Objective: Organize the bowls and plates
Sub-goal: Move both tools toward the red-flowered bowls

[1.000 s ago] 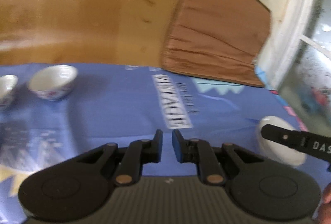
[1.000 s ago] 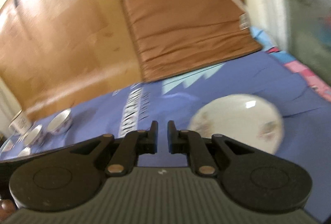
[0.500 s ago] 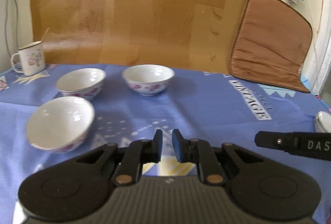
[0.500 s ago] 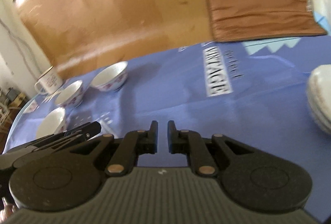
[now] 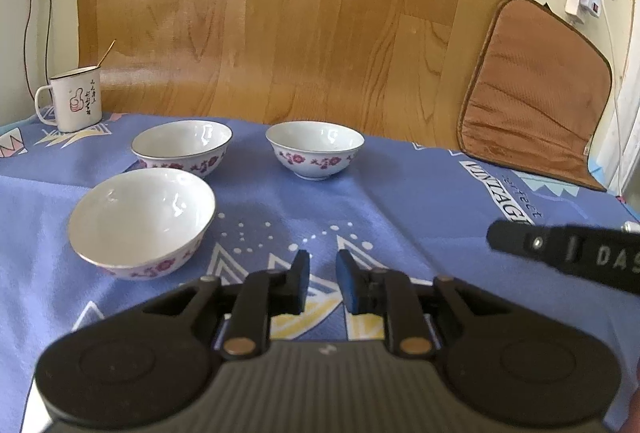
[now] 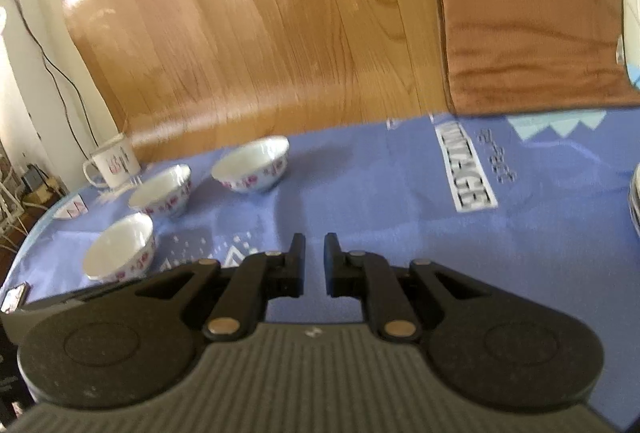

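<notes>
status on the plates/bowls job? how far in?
Done: plates look stacked at the right edge, only a sliver showing. In hand: nothing; the left gripper and right gripper are both empty, fingers narrowly apart, above the cloth. Left: all three bowls sit apart and unstacked, the near bowl, back-left bowl and back-right bowl. The mug stands behind them.

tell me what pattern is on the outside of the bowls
Purple-pink flower sprigs on the white porcelain bowls; clearest in the left wrist view.

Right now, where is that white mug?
In the left wrist view the white mug stands far left at the tablecloth's back edge, behind and left of the three bowls, nearest the back-left bowl.
</notes>
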A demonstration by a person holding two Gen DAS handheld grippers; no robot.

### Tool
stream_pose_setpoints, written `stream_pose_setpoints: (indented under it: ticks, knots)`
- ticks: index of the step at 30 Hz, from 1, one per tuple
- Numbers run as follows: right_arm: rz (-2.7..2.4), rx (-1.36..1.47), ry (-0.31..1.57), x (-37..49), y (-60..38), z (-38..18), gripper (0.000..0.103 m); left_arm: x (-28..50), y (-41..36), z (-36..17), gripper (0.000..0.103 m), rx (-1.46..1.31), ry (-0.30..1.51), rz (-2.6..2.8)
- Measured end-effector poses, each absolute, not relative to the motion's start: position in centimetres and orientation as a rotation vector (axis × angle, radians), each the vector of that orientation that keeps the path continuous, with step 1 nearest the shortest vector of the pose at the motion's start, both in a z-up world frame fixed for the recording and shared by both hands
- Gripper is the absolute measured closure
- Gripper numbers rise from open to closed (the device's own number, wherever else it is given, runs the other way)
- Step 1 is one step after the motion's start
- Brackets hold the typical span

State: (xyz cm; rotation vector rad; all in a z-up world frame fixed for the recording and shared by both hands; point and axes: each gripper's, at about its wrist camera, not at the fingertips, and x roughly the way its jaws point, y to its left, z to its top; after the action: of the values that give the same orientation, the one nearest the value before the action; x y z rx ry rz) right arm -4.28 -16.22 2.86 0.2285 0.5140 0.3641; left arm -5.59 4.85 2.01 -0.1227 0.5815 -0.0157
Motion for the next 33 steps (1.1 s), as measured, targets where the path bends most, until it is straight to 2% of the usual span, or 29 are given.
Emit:
stream_pose_setpoints:
  ticks: [4,10,11,12,27,30,33]
  knots:
    - [0.387,0.223,0.428,-4.8,-15.8,2.2,0.087,-5.8,5.1,2.0,0.087,-0.137,0.564,-0.009]
    - [0.395,0.219,0.407,-4.7,-15.8,0.9,0.084,-6.0,4.6,2.0,0.084,-0.106,0.546,0.002]
    - [0.399,0.23,0.412,-4.7,-15.9,0.9,0.079,-6.0,4.6,2.0,0.083,-0.105,0.544,0.004]
    - [0.401,0.237,0.416,-4.6,-16.0,0.8,0.077,-6.0,4.6,2.0,0.081,-0.105,0.543,0.006]
    - [0.449,0.257,0.416,-4.8,-16.3,0.6,0.077,-8.8,5.2,2.4,0.079,-0.077,0.492,0.001]
    - [0.456,0.247,0.418,-4.9,-16.1,0.7,0.077,-10.6,5.9,2.7,0.072,-0.068,0.451,-0.007]
    - [0.457,0.242,0.42,-4.9,-16.1,0.7,0.076,-11.6,7.0,2.8,0.072,-0.072,0.441,0.003]
